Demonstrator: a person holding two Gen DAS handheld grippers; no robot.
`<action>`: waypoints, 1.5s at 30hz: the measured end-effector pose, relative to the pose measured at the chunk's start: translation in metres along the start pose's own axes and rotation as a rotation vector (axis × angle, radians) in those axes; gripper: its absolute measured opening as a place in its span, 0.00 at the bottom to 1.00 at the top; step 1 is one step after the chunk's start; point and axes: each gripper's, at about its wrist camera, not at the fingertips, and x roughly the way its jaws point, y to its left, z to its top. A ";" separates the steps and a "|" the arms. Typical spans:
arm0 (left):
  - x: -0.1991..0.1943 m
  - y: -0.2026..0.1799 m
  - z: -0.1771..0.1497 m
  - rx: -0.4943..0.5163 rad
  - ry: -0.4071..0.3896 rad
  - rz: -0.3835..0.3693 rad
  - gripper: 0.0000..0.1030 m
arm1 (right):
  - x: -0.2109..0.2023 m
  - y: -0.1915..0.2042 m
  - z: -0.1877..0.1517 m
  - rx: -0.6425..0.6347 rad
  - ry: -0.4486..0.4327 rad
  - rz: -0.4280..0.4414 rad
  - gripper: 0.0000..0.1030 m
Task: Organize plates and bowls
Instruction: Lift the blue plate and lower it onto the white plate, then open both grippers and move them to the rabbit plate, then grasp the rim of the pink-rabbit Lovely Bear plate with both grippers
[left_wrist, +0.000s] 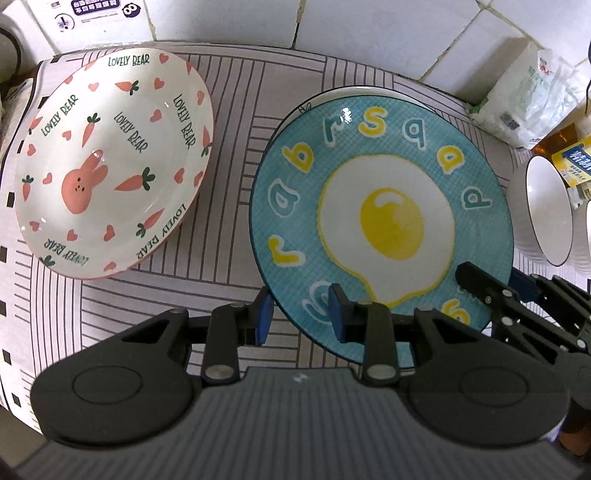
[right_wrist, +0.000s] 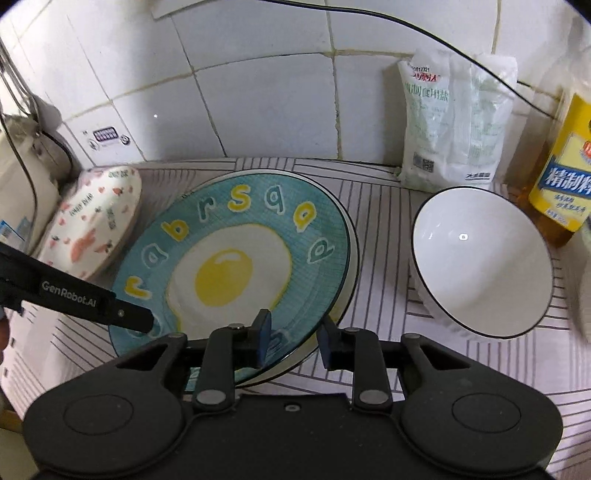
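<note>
On the striped tabletop we see the rabbit plate at left. Just right of it, the blue fried-egg plate lies on another plate. Our left hand-held gripper straddles its near rim, jaws apart, not pinching; our right hand-held gripper likewise stands parted around that rim. The white bowl sits furthest right.

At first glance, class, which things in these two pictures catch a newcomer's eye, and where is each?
The blue fried-egg plate dominates the middle of the striped mat, stacked on another plate, with both grippers at its near rim. To its left sits the rabbit-and-carrot plate. To its right stands a white bowl, before a yellow-labelled bottle.
</note>
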 end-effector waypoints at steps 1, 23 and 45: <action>-0.001 -0.003 -0.002 0.002 -0.004 0.003 0.28 | -0.001 0.002 0.000 -0.011 0.003 -0.017 0.32; -0.134 -0.011 -0.090 0.033 -0.261 0.065 0.32 | -0.116 0.006 -0.031 -0.143 -0.208 0.192 0.37; -0.200 0.075 -0.150 0.142 -0.357 0.114 0.58 | -0.219 0.127 -0.050 -0.340 -0.403 0.266 0.73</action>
